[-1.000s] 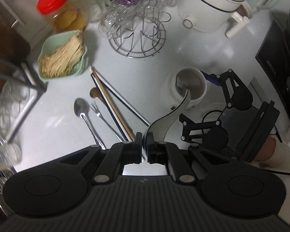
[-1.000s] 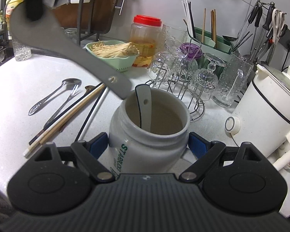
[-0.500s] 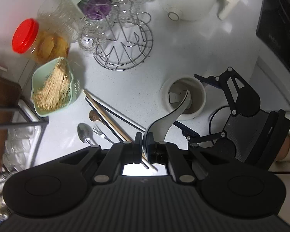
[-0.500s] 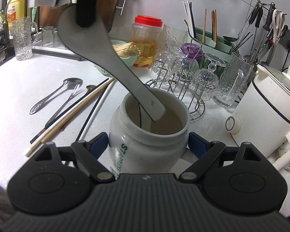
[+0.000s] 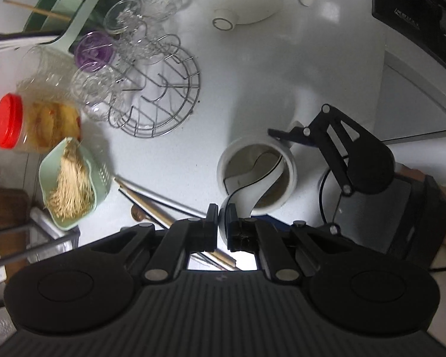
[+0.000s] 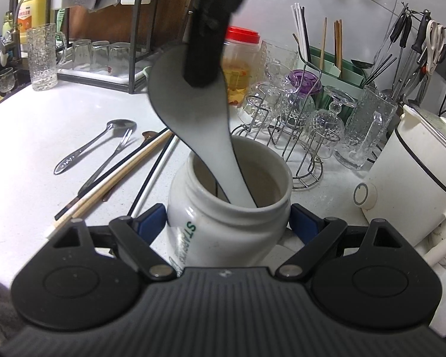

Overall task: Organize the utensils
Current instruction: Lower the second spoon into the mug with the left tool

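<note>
- My left hand-held gripper [image 5: 221, 223] pinches the white spoon [image 6: 193, 119] by its bowl, handle down inside the jar [image 6: 232, 208], so it stands upright.
- My right hand-held gripper [image 6: 229, 218] clamps the jar on the desk [image 6: 29, 136] to steady it.
- Spoon: white, dark-edged, curved.
- Metal spoon [image 6: 92, 145], chopsticks [image 6: 116, 178] lie loose beside the jar.

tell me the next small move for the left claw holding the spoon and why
Probably open the left claw: the white flat ceramic spoon it pinches by the bowl already has its handle inside the white ceramic jar, which the right claw grips.
</note>
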`<state>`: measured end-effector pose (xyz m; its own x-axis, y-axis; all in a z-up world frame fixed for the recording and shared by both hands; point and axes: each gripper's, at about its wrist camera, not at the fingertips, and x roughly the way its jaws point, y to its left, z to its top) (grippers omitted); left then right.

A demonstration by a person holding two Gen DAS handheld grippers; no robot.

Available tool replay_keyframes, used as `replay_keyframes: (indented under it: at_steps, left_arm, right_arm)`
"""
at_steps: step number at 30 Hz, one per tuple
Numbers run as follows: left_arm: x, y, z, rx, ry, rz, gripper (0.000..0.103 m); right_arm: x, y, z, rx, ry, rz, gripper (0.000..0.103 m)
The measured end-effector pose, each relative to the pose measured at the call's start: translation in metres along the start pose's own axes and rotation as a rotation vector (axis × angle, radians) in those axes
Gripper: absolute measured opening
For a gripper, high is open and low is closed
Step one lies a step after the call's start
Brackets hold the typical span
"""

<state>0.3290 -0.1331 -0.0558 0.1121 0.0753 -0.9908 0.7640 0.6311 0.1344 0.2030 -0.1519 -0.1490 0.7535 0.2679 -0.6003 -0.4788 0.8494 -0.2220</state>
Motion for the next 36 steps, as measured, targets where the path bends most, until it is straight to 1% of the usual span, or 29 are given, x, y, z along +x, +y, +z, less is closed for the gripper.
replay_keyframes:
  at_steps: [4,10,16,18,28,29,32,34,36]
  left_arm:
    - [0.008,0.000,0.013,-0.007,-0.015,-0.008,0.007]
    - [0.016,0.001,0.029,-0.038,-0.049,-0.052,0.009]
    - [0.033,-0.004,0.028,-0.037,-0.045,-0.087,0.010]
    - [0.038,-0.005,0.026,-0.041,-0.050,-0.082,0.010]
    - [0.035,0.007,0.019,-0.095,-0.090,-0.130,0.011]
    - [0.033,0.008,0.017,-0.098,-0.097,-0.150,0.011]
    - [0.021,0.010,0.006,-0.128,-0.159,-0.159,0.011]
    - [0.013,0.014,-0.004,-0.178,-0.206,-0.177,0.011]
    - [0.005,0.016,-0.015,-0.203,-0.255,-0.168,0.011]
  right_arm:
    - [0.000,0.000,0.000,-0.001,-0.005,0.001,0.092]
    - [-0.001,-0.001,-0.001,-0.004,-0.010,0.005,0.092]
    - [-0.001,0.000,-0.002,-0.005,-0.011,0.007,0.092]
    - [0.000,0.000,-0.001,-0.007,-0.012,0.008,0.092]
    - [0.000,0.000,0.000,-0.009,-0.010,0.009,0.092]
    - [0.000,0.000,0.000,-0.009,-0.010,0.009,0.092]
    - [0.000,0.001,0.000,-0.009,-0.009,0.009,0.092]
    - [0.000,0.001,0.000,-0.006,-0.009,0.008,0.092]
    - [0.000,0.001,0.000,-0.003,-0.009,0.007,0.092]
